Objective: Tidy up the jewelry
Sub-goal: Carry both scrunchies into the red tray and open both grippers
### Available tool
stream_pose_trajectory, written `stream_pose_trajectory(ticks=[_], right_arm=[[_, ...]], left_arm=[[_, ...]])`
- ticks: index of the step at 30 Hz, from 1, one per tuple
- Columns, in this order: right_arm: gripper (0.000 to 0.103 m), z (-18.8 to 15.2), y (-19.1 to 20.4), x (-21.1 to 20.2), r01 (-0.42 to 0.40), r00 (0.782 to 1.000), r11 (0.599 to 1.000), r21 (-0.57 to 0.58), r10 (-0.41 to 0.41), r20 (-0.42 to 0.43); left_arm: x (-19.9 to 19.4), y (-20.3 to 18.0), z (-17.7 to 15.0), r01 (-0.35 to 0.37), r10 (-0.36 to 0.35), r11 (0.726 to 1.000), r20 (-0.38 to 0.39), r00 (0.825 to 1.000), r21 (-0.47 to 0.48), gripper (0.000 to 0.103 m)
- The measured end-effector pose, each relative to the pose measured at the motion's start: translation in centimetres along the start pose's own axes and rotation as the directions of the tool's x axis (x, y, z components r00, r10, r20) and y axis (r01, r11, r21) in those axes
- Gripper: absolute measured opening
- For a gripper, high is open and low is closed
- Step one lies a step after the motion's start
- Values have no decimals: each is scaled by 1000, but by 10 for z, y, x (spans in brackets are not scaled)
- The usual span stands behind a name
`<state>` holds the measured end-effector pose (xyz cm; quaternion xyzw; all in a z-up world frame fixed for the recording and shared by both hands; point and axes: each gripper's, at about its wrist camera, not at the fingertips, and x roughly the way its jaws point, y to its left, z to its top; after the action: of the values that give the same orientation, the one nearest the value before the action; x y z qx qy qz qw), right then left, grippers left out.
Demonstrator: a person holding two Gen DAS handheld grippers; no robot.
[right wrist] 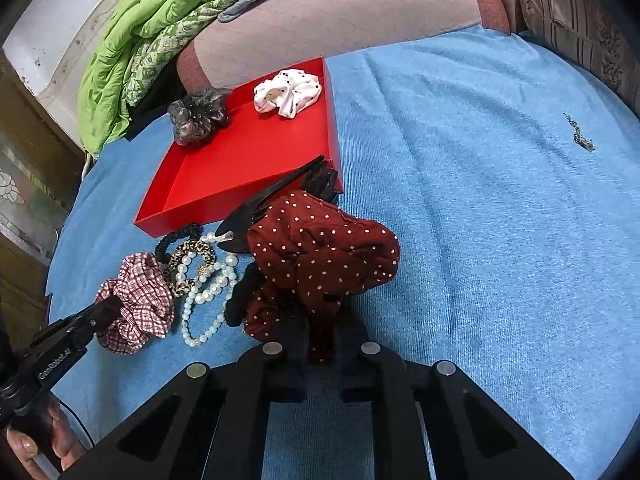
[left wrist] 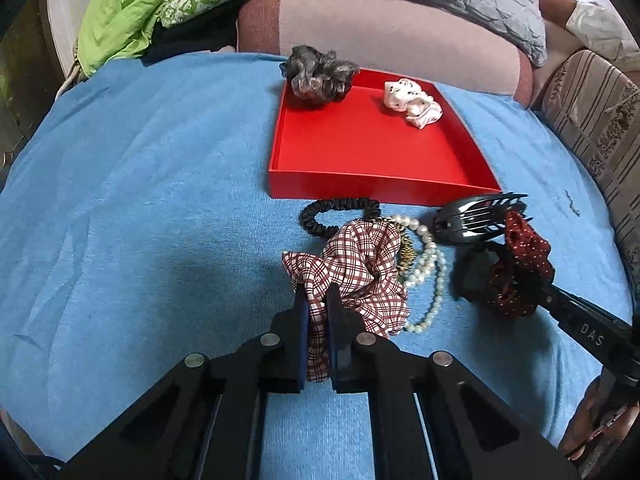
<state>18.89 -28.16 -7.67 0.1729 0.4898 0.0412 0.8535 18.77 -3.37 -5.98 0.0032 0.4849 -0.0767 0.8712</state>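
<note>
L gripper [left wrist: 318, 312] pinching red-white checked fabric scrunchie [left wrist: 352, 272]; R gripper [right wrist: 320, 344] pinching maroon white-dotted scrunchie [right wrist: 320, 256], both near shallow red tray [left wrist: 340, 188]. Risk: white pearl-bead strand [left wrist: 428, 272] beside the checked scrunchie may snag and drag w/ lift.

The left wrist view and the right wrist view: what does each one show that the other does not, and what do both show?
Only the left wrist view shows the plaid scrunchie pinched in the left claw from close up, and the black hair claw clip nearly whole.

Only the right wrist view shows a small dark scrap lying alone on the blue towel, and a hand on the left tool's handle.

Both show the red tray with the grey scrunchie and white dotted scrunchie, the pearl strand, and the right claw closed on the dark red dotted scrunchie.
</note>
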Motion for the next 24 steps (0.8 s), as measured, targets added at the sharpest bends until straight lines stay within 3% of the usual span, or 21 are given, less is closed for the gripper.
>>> stream_pose_trajectory(ticks=[24], right_arm=[[10,-22,14,-80,-63,993,998,-6,64,103]], left_arm=[[-86,8,-19,43,-38,998,108,993,-41,7]])
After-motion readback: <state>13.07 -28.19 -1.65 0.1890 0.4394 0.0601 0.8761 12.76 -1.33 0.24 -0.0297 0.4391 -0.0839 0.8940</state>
